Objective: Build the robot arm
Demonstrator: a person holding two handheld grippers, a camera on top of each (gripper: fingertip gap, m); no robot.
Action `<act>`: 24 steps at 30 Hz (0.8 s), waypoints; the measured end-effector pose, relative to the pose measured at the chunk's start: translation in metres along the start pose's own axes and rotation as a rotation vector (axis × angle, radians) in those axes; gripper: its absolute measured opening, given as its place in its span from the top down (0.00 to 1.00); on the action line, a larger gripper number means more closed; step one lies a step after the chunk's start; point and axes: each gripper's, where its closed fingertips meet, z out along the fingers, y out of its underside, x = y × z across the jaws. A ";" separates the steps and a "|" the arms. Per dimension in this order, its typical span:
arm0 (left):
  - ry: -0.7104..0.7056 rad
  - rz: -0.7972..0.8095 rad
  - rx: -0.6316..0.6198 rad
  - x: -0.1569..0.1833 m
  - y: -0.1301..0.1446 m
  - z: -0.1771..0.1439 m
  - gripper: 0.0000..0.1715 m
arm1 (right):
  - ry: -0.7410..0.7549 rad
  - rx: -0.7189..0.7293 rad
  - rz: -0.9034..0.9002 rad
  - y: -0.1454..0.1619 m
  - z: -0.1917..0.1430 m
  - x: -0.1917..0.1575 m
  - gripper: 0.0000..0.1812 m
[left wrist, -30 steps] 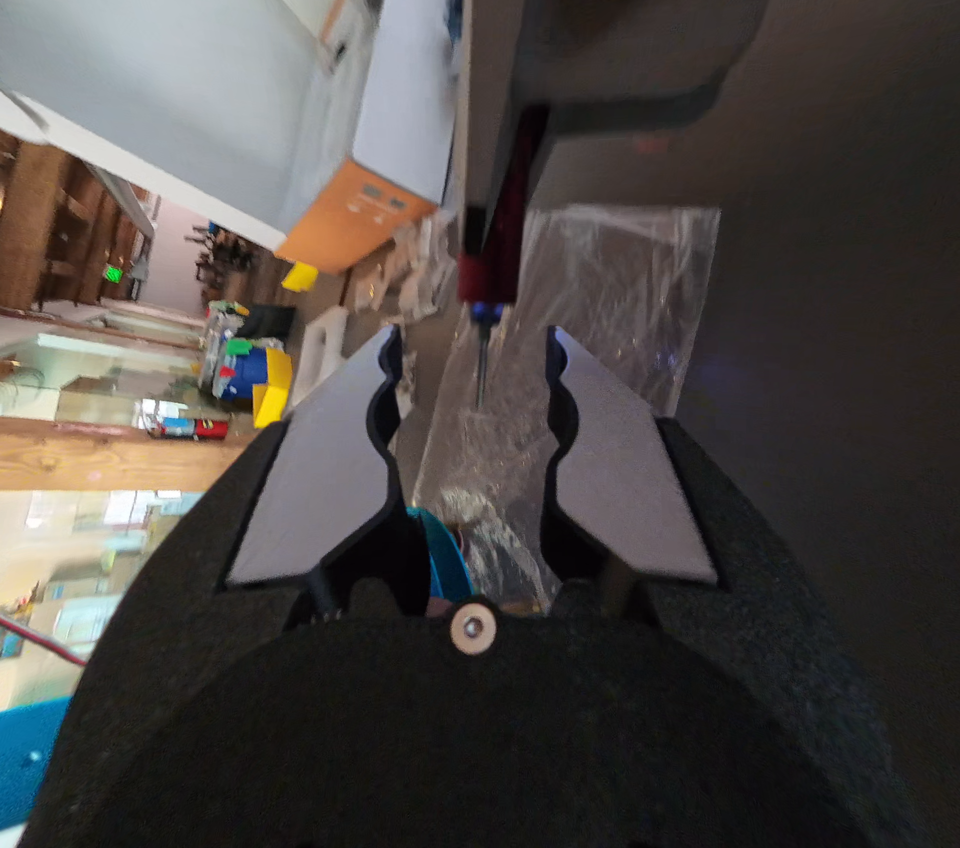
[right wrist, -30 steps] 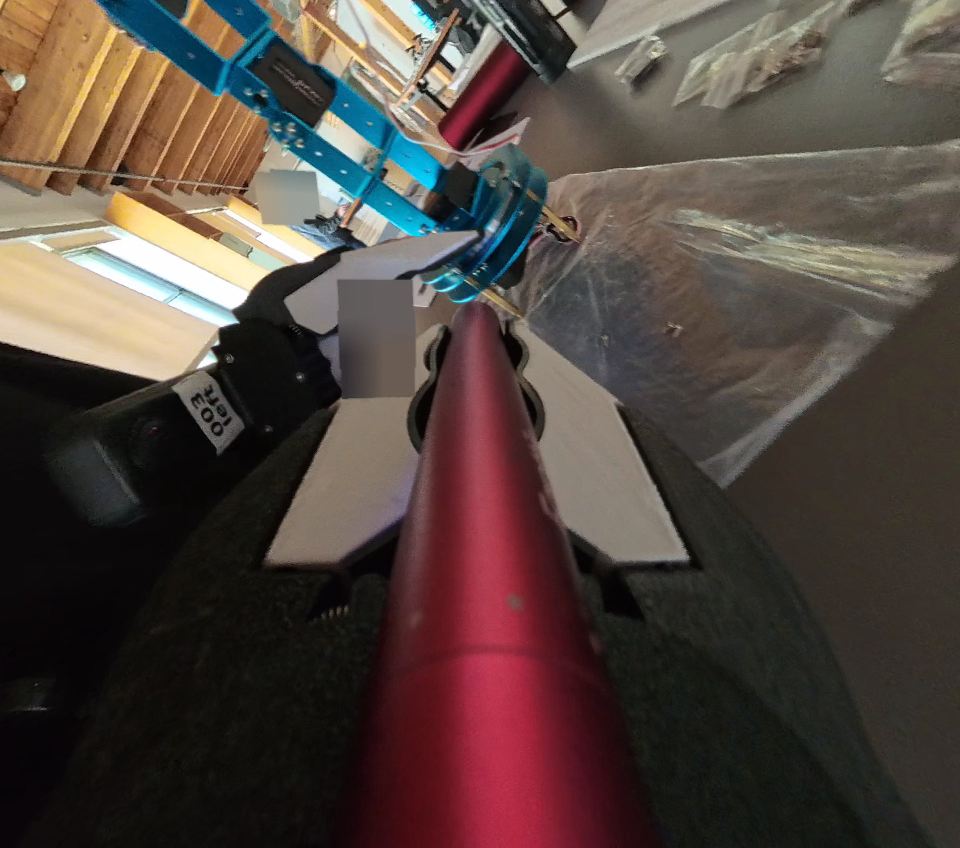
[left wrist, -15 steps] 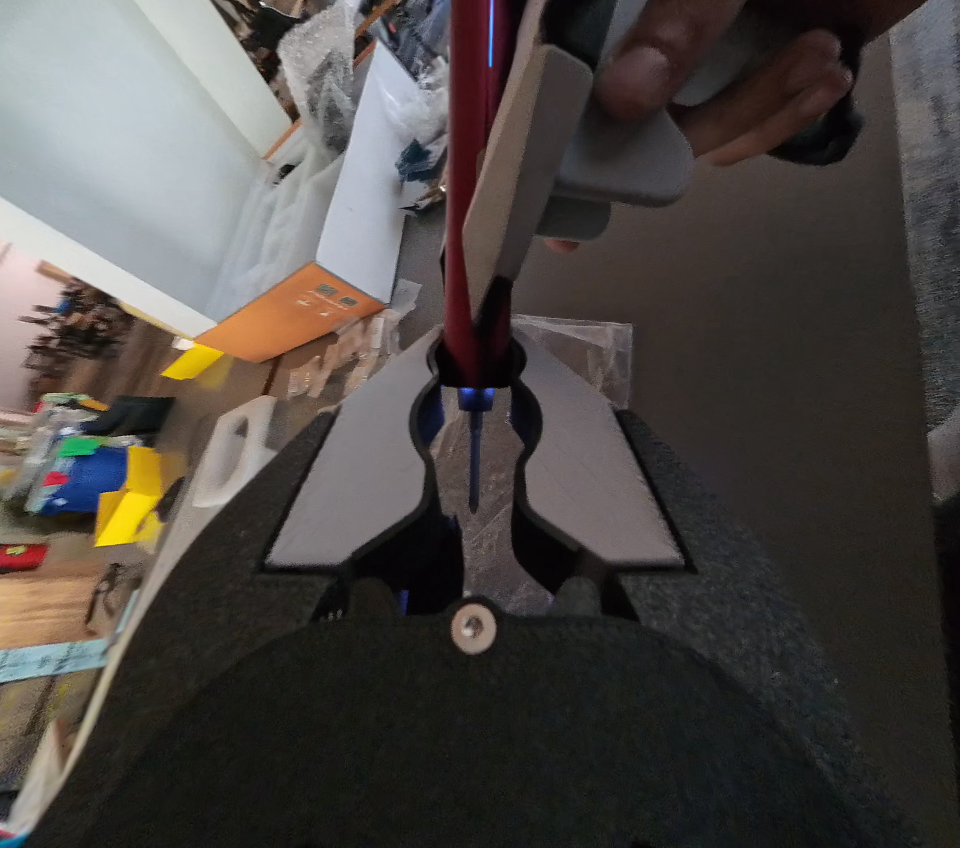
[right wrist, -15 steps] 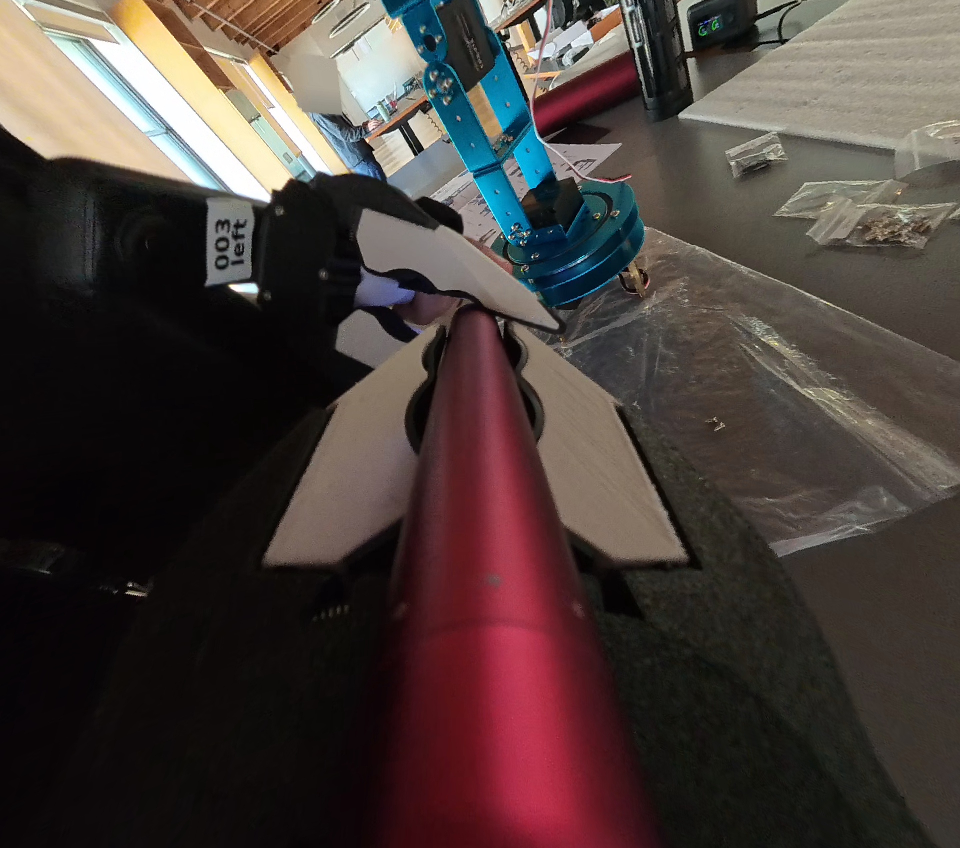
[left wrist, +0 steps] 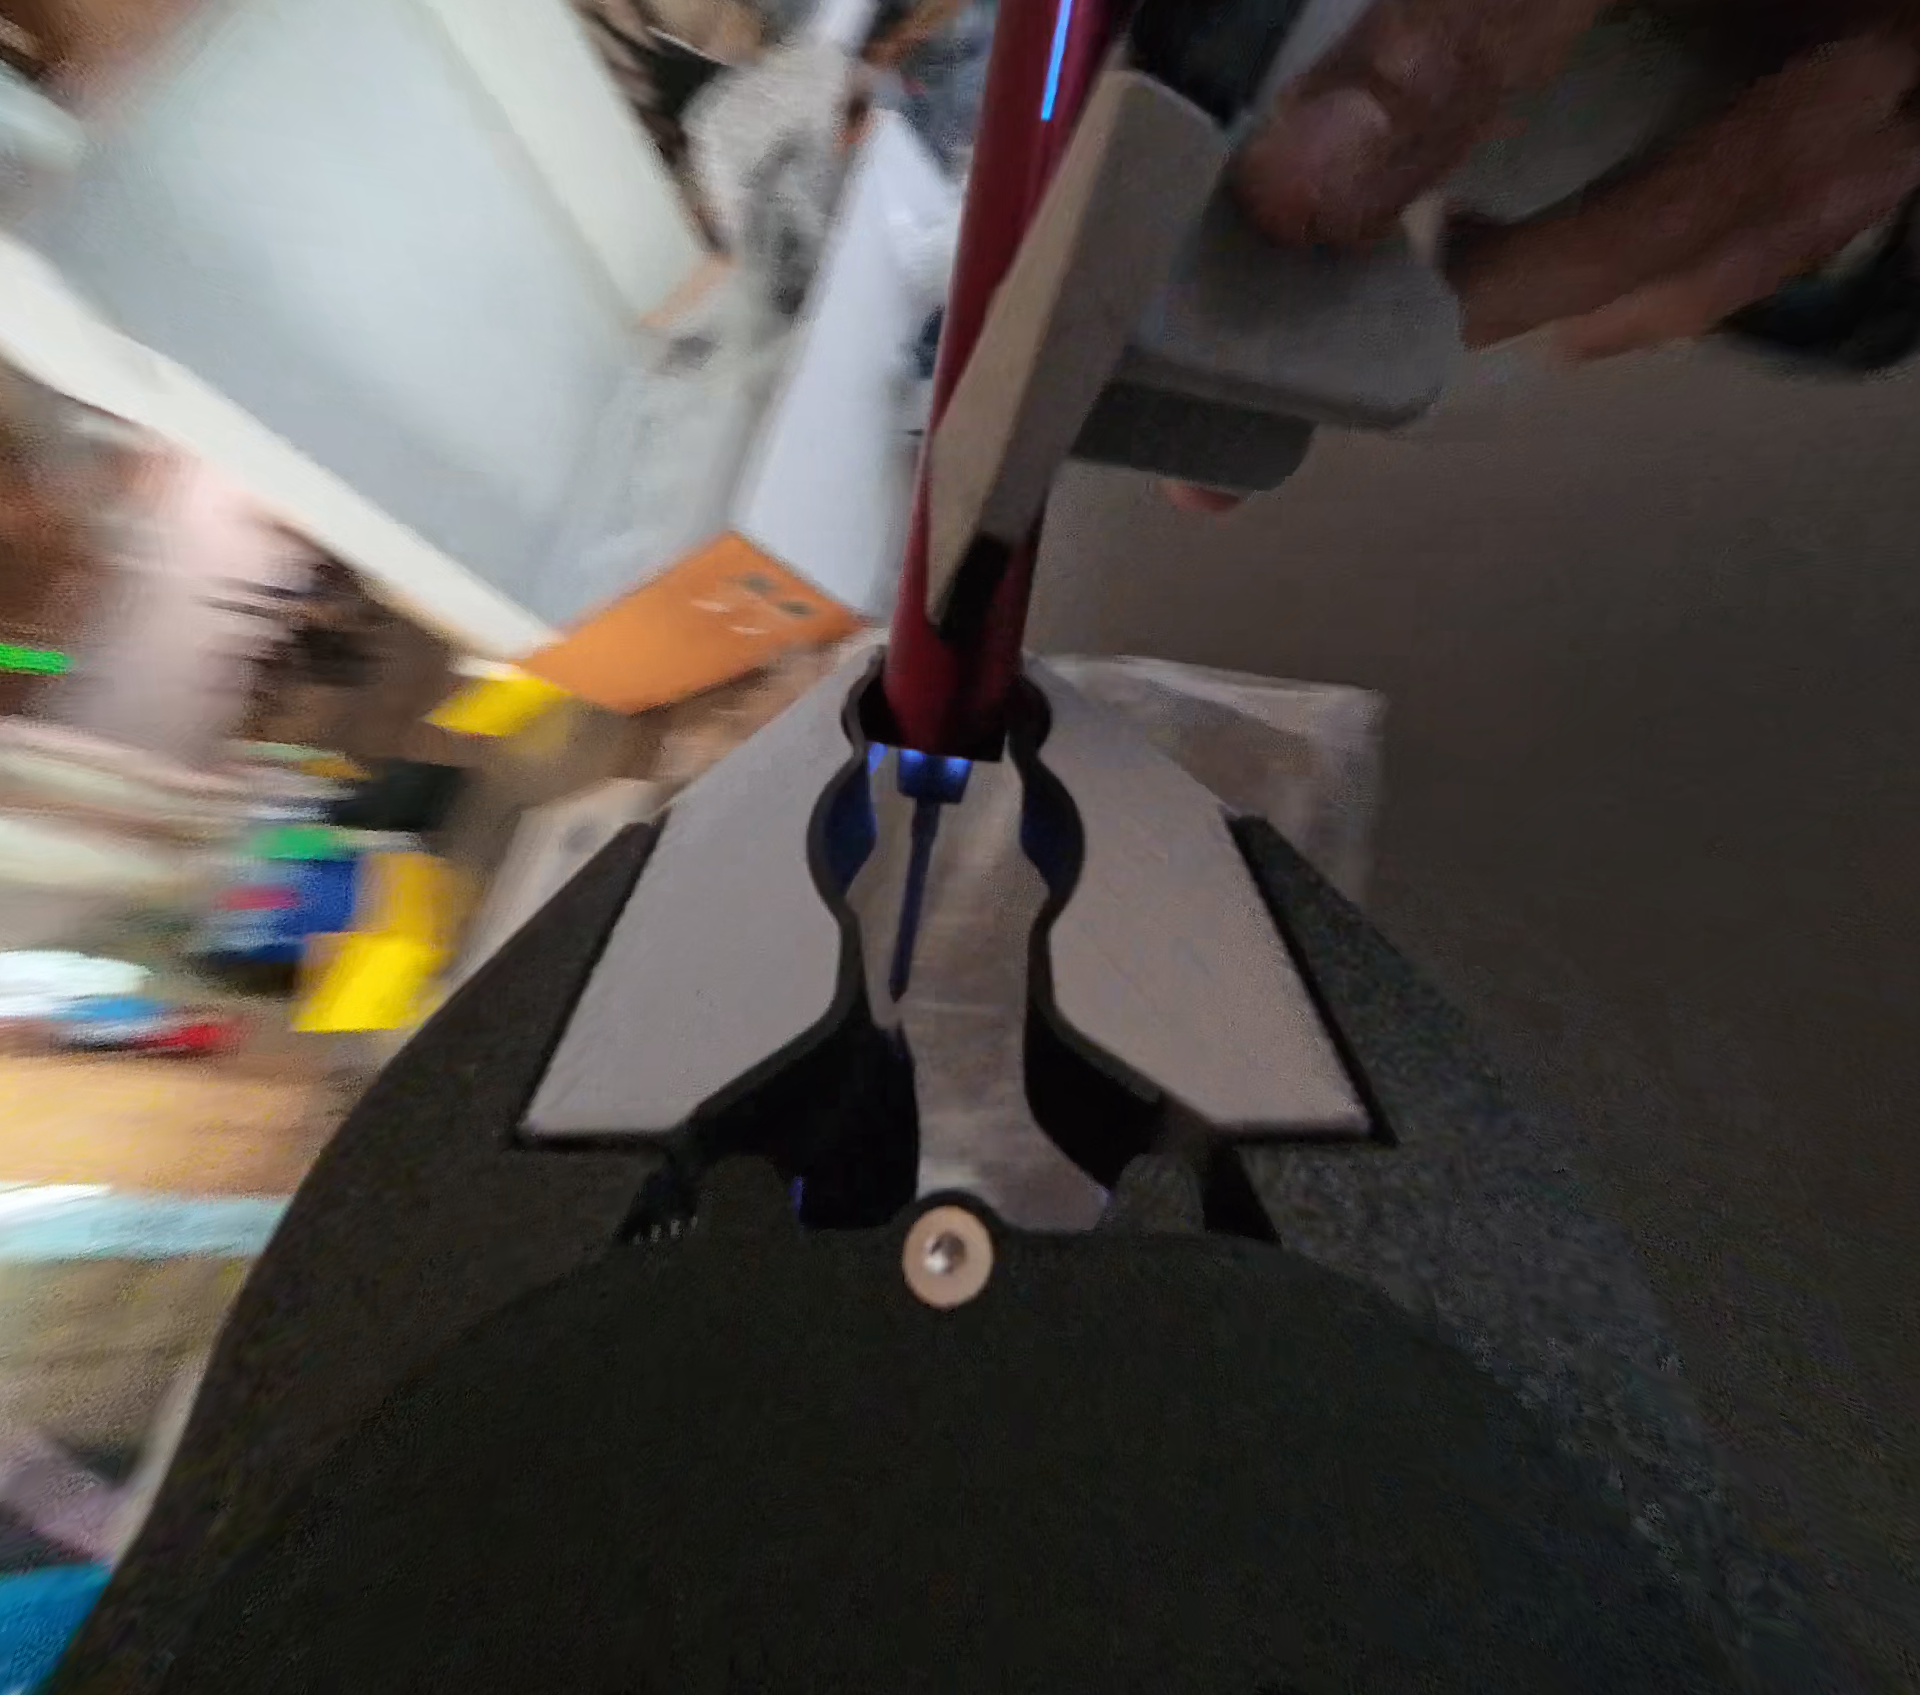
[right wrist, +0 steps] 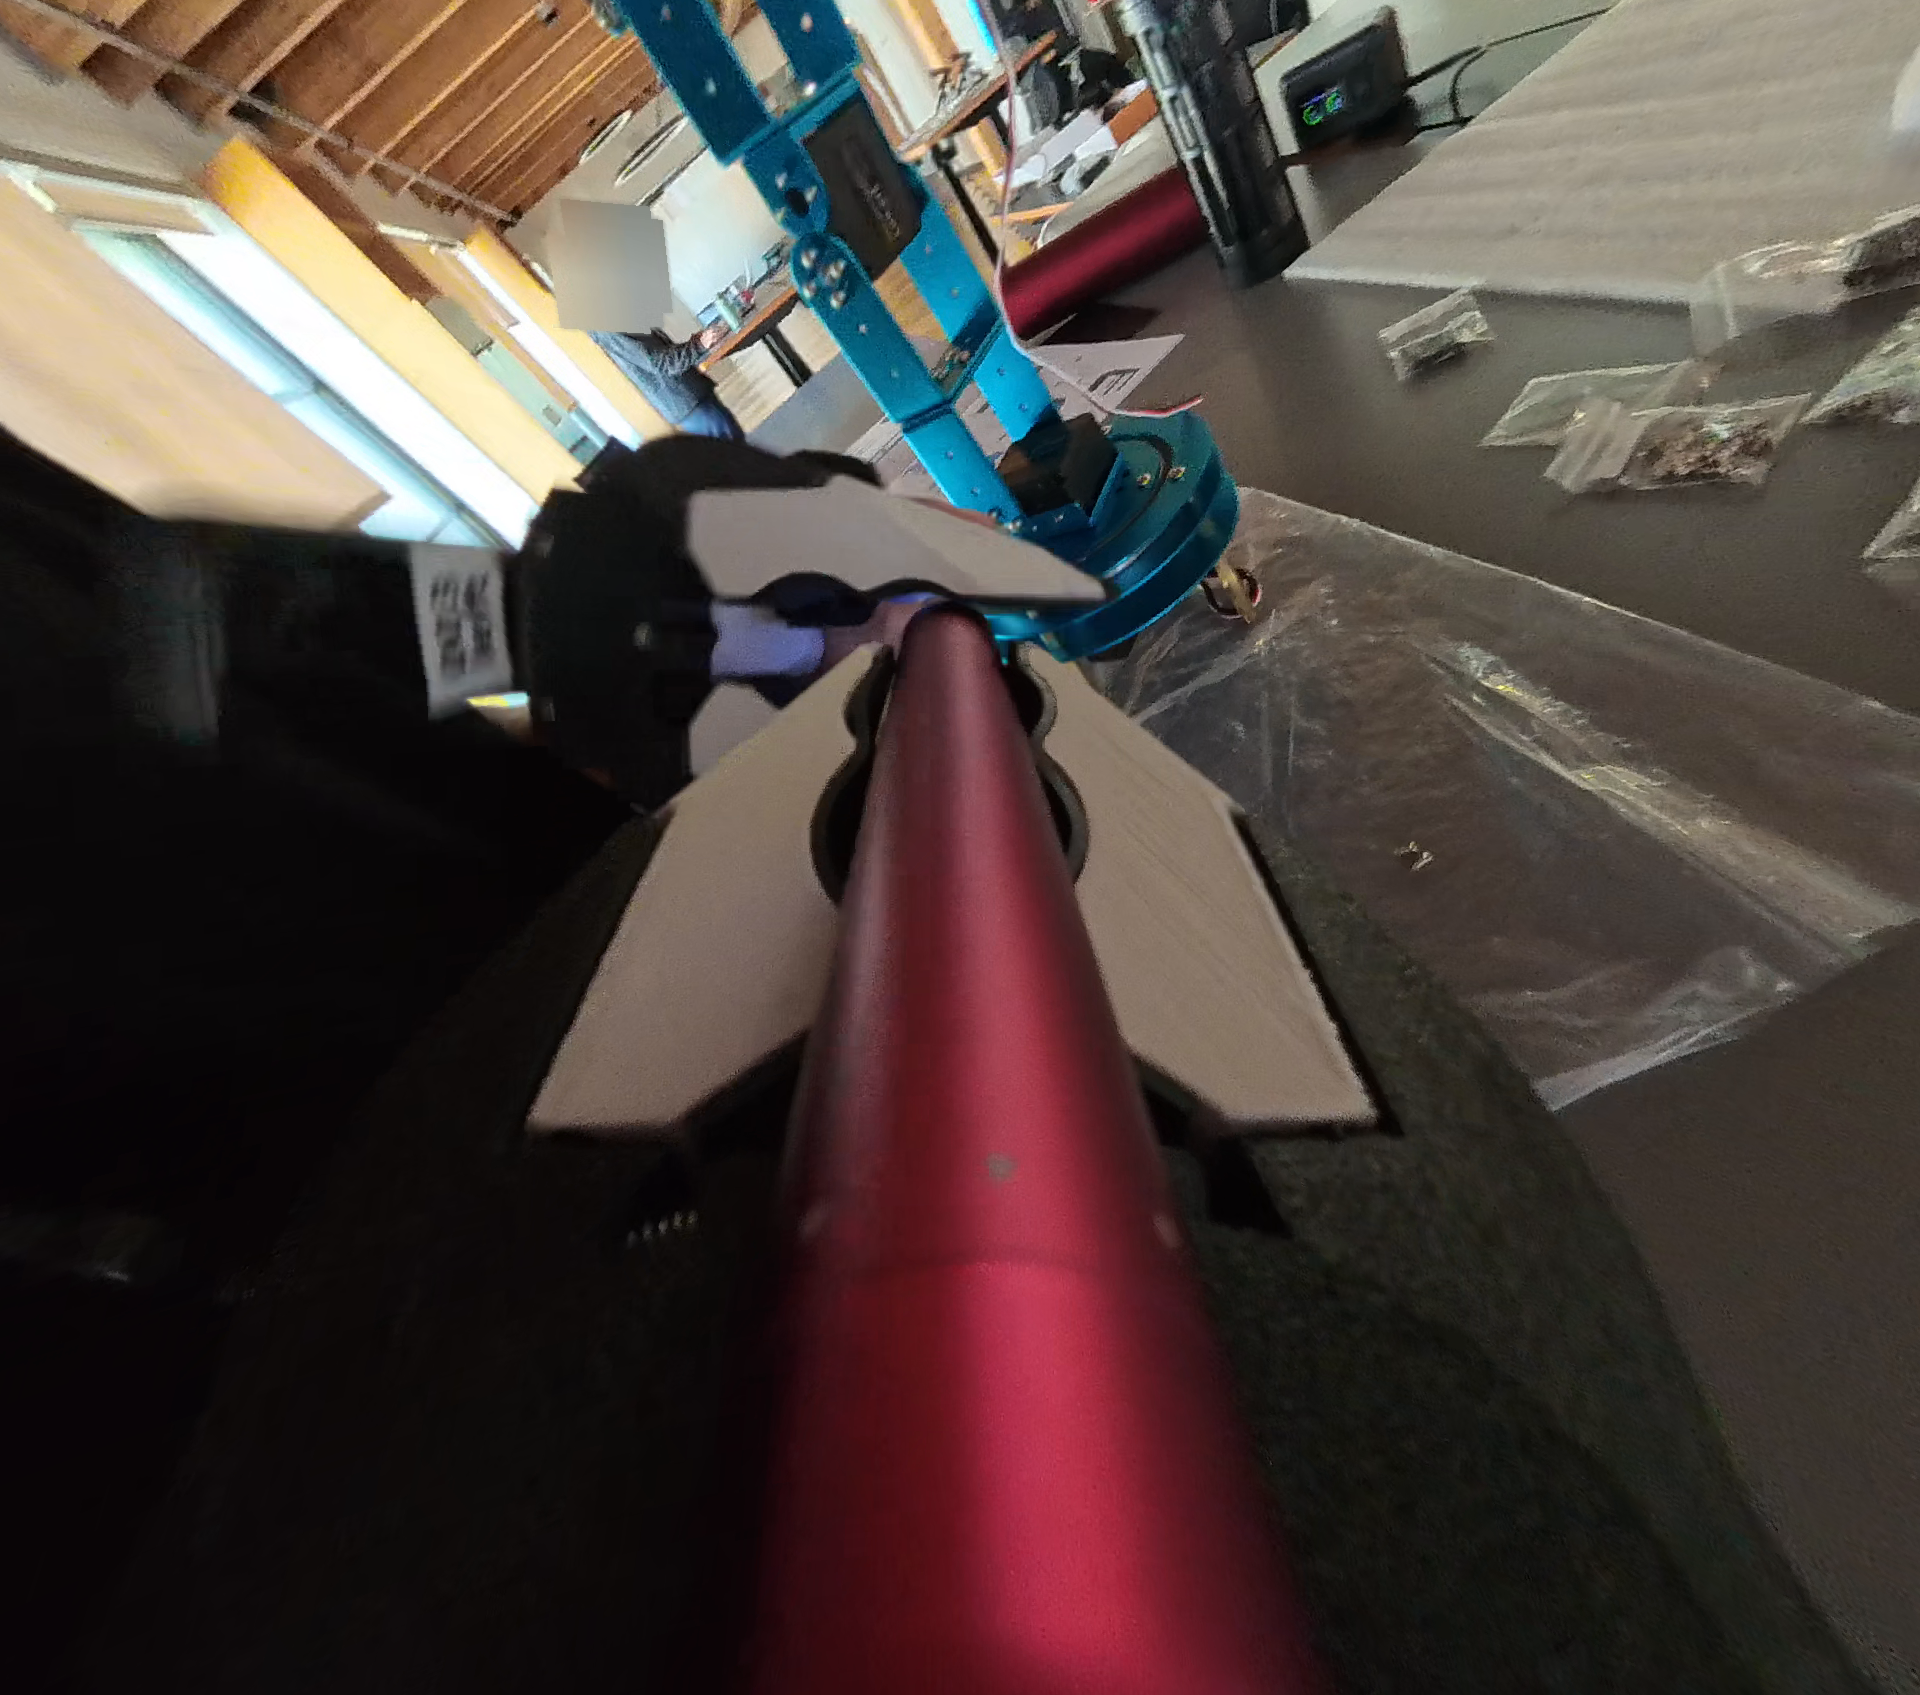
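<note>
Two grippers now share the red screwdriver (left wrist: 997, 295). The left gripper (left wrist: 940, 710), gaping a second ago, has narrowed its fingers round the nose. The right gripper (right wrist: 961, 669) stays clamped on the barrel, over the plastic sheet (right wrist: 1507, 814) beside the blue robot arm (right wrist: 831, 191).

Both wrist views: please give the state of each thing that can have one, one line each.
Right hand-held gripper: shut on red screwdriver.
Left hand-held gripper: fingers closed around the red screwdriver near its tip.
Blue robot arm kit: upright on its round base.
Clear plastic sheet: spread flat on table.
Small bags: lying flat.
</note>
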 end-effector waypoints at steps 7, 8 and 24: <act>-0.062 0.108 0.039 0.001 -0.010 -0.002 0.88 | 0.054 -0.069 -0.028 0.003 -0.003 -0.002 0.88; -0.029 0.079 0.049 0.002 -0.013 -0.002 0.88 | 0.045 -0.063 -0.041 0.002 -0.005 -0.003 0.88; -0.137 0.295 0.060 -0.010 -0.021 0.002 0.88 | 0.004 -0.014 -0.058 -0.008 -0.009 -0.003 0.87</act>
